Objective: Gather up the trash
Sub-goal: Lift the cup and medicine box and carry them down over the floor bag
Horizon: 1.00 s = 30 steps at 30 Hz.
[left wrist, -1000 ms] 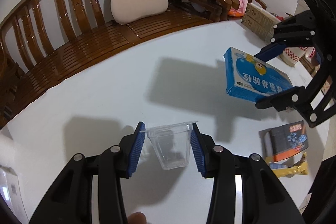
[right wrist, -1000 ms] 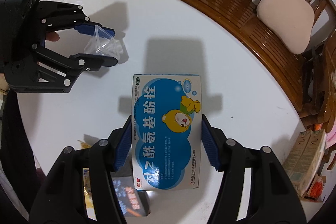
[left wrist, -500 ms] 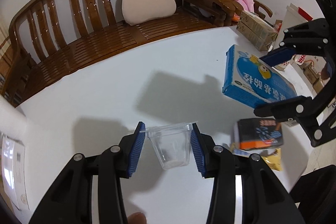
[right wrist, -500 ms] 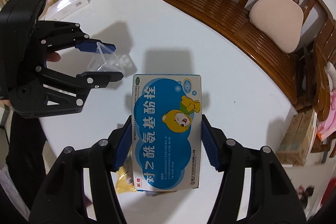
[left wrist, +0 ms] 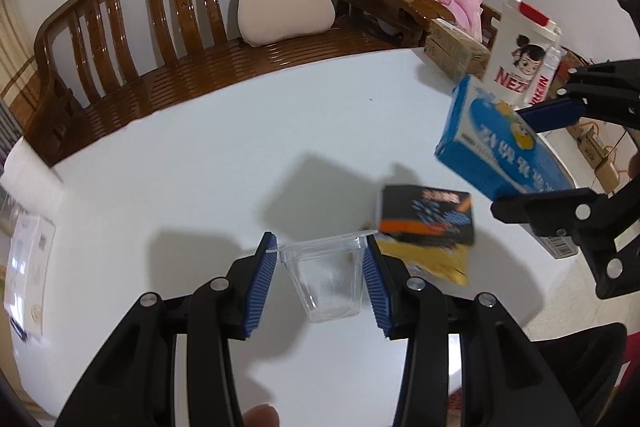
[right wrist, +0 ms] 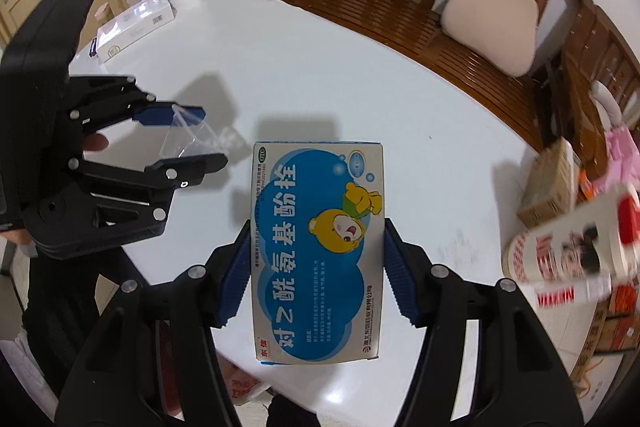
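Left gripper (left wrist: 320,275) clenched on clear plastic cup (left wrist: 326,277), held above white table (left wrist: 224,163). Right gripper (right wrist: 318,267) clamped on blue medicine box (right wrist: 316,251), also airborne.

Risks, judged:
1. Cup walls thin, tapered (pads bear near rim only); extra squeeze likely crushes it, tilt likely slips it out.
2. Box long, overhangs pads at both ends; fast swing may pivot it loose.
3. 2 grippers near; collision possible.
4. Black-orange packet (left wrist: 428,215) and yellow wrapper (left wrist: 436,261) left on table, may be missed.

The white bottle (right wrist: 568,259) at the right edge is motion-blurred; the yellow packet (left wrist: 432,259) lies half hidden under the black box (left wrist: 428,215).
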Motion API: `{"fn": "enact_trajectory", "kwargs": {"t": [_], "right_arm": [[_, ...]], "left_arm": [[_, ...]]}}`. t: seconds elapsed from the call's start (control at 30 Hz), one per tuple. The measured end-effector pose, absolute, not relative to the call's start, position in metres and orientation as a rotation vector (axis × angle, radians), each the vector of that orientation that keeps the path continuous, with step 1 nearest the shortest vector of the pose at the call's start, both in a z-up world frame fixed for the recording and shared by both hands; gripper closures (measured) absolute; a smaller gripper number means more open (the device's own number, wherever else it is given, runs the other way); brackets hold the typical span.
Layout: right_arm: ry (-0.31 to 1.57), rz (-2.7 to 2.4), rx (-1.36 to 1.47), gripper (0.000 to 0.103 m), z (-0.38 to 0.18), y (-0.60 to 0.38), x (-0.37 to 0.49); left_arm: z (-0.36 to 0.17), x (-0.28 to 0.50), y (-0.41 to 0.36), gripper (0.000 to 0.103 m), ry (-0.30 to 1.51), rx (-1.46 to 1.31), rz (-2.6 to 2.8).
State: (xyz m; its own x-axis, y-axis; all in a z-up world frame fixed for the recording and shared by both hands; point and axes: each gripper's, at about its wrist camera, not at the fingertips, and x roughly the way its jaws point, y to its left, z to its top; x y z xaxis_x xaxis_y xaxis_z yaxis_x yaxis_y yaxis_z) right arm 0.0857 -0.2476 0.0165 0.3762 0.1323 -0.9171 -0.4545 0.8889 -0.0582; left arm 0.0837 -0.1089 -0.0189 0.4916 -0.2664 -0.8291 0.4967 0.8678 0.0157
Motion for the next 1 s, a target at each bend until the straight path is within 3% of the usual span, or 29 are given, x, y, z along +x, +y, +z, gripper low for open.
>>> {"fn": "enact_trajectory", "kwargs": {"t": [0.57,1.0], "right_arm": [[1.147,0.159,-0.156,0.043,0.025,-0.261,-0.053],[1.191,0.09,-0.066,0.044,-0.017,-0.258,-0.142]], "left_arm": [[-0.024,-0.038,-0.117,0.061,0.956,0.227,-0.501],[-0.078,-0.113,-0.126,0.061,1.032,0.224,-0.541]]}}
